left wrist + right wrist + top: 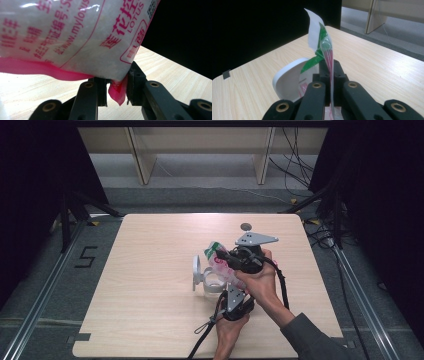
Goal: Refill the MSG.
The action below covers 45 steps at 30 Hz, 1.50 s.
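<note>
The seasoning pouch hangs at frame centre, tilted over the open white container. My right gripper pinches its torn top; my left gripper clamps its pink bottom corner. I judge pouring is underway, unfinished.

The bag hangs above the container on the table.

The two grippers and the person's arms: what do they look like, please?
Each gripper, left gripper and right gripper, has two black jaws with brass-coloured rivets at the joints. In the high view each carries a grey three-cornered plate on a black body, and a black cable trails from it. The person wears a dark grey sleeve on the right arm.
</note>
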{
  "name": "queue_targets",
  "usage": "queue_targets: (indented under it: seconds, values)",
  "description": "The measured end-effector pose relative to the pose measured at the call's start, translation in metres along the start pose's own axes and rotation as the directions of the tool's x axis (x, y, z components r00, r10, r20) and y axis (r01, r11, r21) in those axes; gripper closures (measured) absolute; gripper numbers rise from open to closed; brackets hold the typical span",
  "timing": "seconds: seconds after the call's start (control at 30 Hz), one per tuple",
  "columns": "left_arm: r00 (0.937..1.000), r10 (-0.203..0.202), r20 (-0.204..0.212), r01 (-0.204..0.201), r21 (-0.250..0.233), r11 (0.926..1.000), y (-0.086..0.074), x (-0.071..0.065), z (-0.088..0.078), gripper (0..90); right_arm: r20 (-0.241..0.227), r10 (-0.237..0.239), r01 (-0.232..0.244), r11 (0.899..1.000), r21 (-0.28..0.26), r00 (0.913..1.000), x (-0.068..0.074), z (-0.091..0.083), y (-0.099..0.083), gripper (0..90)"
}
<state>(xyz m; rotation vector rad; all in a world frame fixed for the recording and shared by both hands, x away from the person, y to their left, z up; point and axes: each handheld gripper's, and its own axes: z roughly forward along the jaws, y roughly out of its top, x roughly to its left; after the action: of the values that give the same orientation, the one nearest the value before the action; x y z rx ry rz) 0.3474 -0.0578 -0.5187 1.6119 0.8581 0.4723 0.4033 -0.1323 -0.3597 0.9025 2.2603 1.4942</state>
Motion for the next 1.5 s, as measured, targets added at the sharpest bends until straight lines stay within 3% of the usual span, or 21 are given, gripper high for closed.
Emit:
queue_targets:
  seconds: [0.1,0.13,0.33,0.57,0.63,0.9,1.0,1.03,1.1,1.13,1.2,1.3,1.47,1.5]
  values:
    - [1.0,0.006,0.001,-0.006,0.004,1.0,0.0,0.0,0.0,72.9,-0.004,0.009,-0.009,1.0,-0.007,1.0,0.001,0.003,-0.001,90.0]
    - [0.9998,-0.021,0.004,0.021,-0.022,0.9996,0.0,-0.002,0.001,72.9,0.001,0.006,-0.006,1.0,0.006,1.0,0.001,0.002,0.0,90.0]
    - [0.9998,-0.019,0.01,0.019,-0.023,0.9996,0.0,-0.001,0.001,73.0,0.01,0.018,-0.018,1.0,0.015,0.9998,0.004,0.002,0.0,90.0]
    - [0.9995,-0.023,0.022,0.024,-0.031,0.9992,0.002,-0.002,0.002,73.1,0.013,-0.036,0.036,0.999,0.017,0.9993,0.005,0.006,0.001,90.0]
    - [0.9995,-0.022,0.023,0.023,-0.033,0.9992,0.002,-0.002,0.002,73.2,0.014,-0.009,0.008,0.999,0.039,0.9999,0.008,0.006,0.001,90.0]
    - [0.9993,-0.022,0.029,0.023,-0.037,0.9991,0.002,-0.002,0.001,73.3,0.002,-0.06,0.059,0.997,0.041,0.9982,0.006,0.011,0.002,90.0]
    - [0.9994,-0.02,0.03,0.021,-0.038,0.9991,0.002,-0.002,0.001,73.3,0.002,-0.061,0.061,0.997,0.041,0.9982,0.006,0.011,0.002,90.0]
    - [0.9995,-0.019,0.026,0.02,-0.035,0.9992,0.002,-0.003,0.001,73.3,0.019,-0.025,0.024,0.998,0.056,0.9995,0.008,0.009,0.002,90.0]
    - [0.9994,-0.021,0.028,0.022,-0.041,0.9989,0.002,-0.004,0.002,73.3,0.019,-0.026,0.024,0.998,0.061,0.9995,0.008,0.009,0.003,90.0]
    - [0.9993,-0.021,0.031,0.022,-0.042,0.9989,0.002,-0.004,0.001,73.3,0.021,-0.062,0.061,0.996,0.057,0.9978,0.006,0.009,0.003,90.0]
    - [0.999,-0.027,0.036,0.029,-0.043,0.9987,0.003,-0.004,0.001,73.3,0.018,-0.036,0.035,0.997,0.062,0.9992,0.008,0.01,0.004,90.0]
    - [0.999,-0.028,0.035,0.03,-0.048,0.9984,0.004,-0.003,0.0,73.3,0.012,-0.059,0.058,0.996,0.065,0.9982,0.009,0.012,0.005,90.0]
    - [0.9989,-0.027,0.038,0.028,-0.051,0.9983,0.005,-0.004,0.0,73.3,0.014,-0.041,0.04,0.997,0.073,0.9991,0.011,0.014,0.006,90.0]
    - [0.9987,-0.028,0.042,0.03,-0.051,0.9982,0.005,-0.004,0.0,73.3,0.02,-0.057,0.055,0.995,0.086,0.9982,0.011,0.015,0.006,90.0]
